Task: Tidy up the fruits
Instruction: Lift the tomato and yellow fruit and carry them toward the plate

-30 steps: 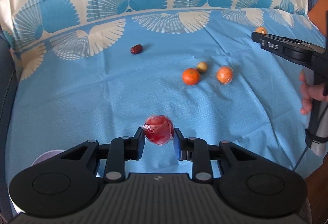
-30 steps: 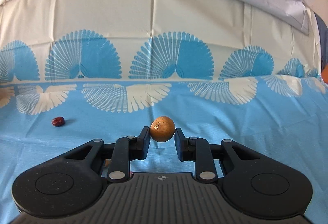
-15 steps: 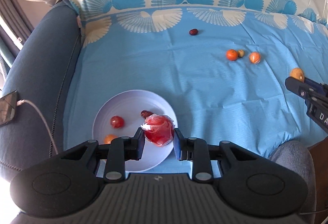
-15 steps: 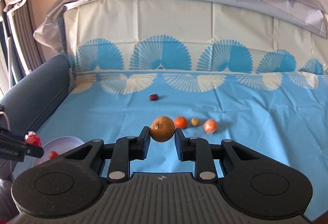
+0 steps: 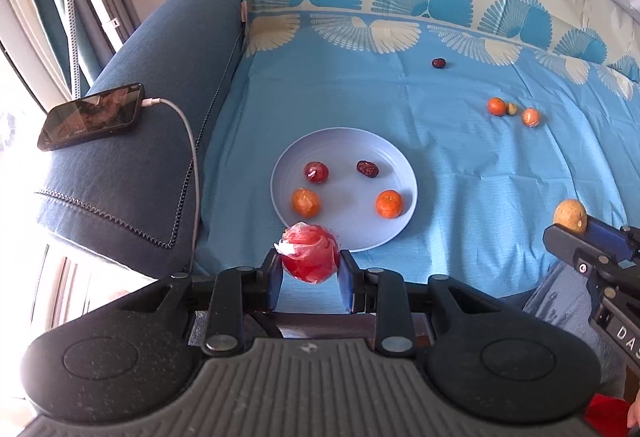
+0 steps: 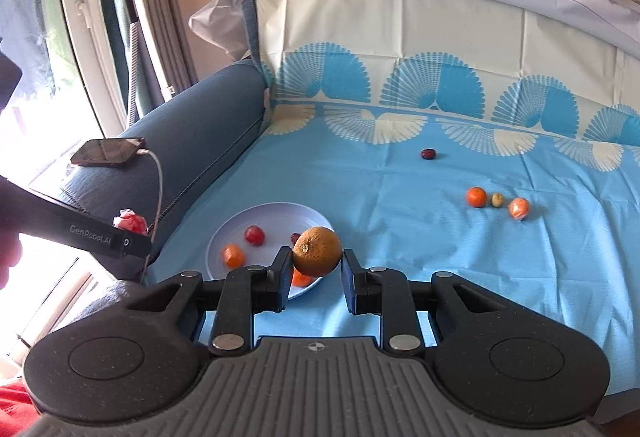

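My left gripper is shut on a red fruit in clear wrap, held above the near rim of a pale blue plate. On the plate lie a wrapped red fruit, a dark date, a wrapped orange fruit and a mandarin. My right gripper is shut on a brown round fruit, to the right of the plate and above its near edge. The brown fruit also shows at the left wrist view's right edge.
On the blue sheet farther right lie a mandarin, a small yellowish fruit, a wrapped orange fruit and a dark date. A phone on a charging cable rests on the sofa arm at left.
Both grippers have swung left and risen, each still holding its fruit. The plate and sofa arm have come into view; the loose fruits now lie far off to the right.
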Motion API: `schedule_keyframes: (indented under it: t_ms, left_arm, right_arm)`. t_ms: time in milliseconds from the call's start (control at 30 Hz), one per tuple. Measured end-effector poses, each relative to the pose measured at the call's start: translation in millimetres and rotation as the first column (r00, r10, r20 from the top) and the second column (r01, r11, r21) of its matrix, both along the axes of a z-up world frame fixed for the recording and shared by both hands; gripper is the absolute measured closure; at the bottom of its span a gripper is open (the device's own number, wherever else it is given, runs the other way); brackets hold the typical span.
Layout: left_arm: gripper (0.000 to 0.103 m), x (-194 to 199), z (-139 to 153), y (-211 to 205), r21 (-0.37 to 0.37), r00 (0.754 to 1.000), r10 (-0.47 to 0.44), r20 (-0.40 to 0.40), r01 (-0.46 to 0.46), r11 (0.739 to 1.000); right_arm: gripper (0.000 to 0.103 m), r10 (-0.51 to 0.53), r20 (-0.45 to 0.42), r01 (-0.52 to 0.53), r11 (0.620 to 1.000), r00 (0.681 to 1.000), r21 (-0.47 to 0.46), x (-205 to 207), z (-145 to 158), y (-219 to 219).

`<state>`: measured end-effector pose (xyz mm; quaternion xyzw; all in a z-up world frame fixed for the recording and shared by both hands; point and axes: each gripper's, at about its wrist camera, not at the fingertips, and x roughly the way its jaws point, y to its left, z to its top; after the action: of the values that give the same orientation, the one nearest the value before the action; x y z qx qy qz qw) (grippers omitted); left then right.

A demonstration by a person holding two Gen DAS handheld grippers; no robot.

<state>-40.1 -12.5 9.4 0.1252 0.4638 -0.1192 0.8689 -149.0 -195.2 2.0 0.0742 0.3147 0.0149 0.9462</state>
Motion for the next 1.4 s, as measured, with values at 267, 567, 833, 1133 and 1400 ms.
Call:
schedule_keyframes:
  t_ms: [267,567,833,1133,1400]
  left_arm:
    - [0.071,-14.4,1.6,21.3,-0.032,1.000,0.012,0.018,-0.012,0.999]
    - [0.071,-19.3,2.0,24.4,-0.045,1.000,0.008,0.026,-0.007,0.999]
    - [0.071,-15.7,0.5,24.3,-0.046,1.000,0.008,0.016,-0.008,0.999]
    - [0.071,-13.0,-3.4,24.5,-0.047,1.000,0.007,0.007,-0.007,0.999]
    - [0.071,-8.6,-7.0,24.8,-0.047,1.000,0.010,-0.003,-0.010,0.999]
  right_arm:
    - [0.076,0.049,0.009,-0.049,0.997,0.999,-0.060,-17.2,4.8,28.1]
    - [0.076,0.057,0.019,-0.055,0.995,0.998,-0.083,-20.2,7.8,32.3]
    - [0.076,0.059,0.013,-0.058,0.995,0.998,-0.086,-19.2,6.5,32.5]
    - [0.076,0.057,0.004,-0.056,0.995,0.998,-0.085,-16.4,5.1,34.0]
    - [0.076,0.062,-0.008,-0.062,0.994,0.998,-0.088,-12.0,3.7,35.5]
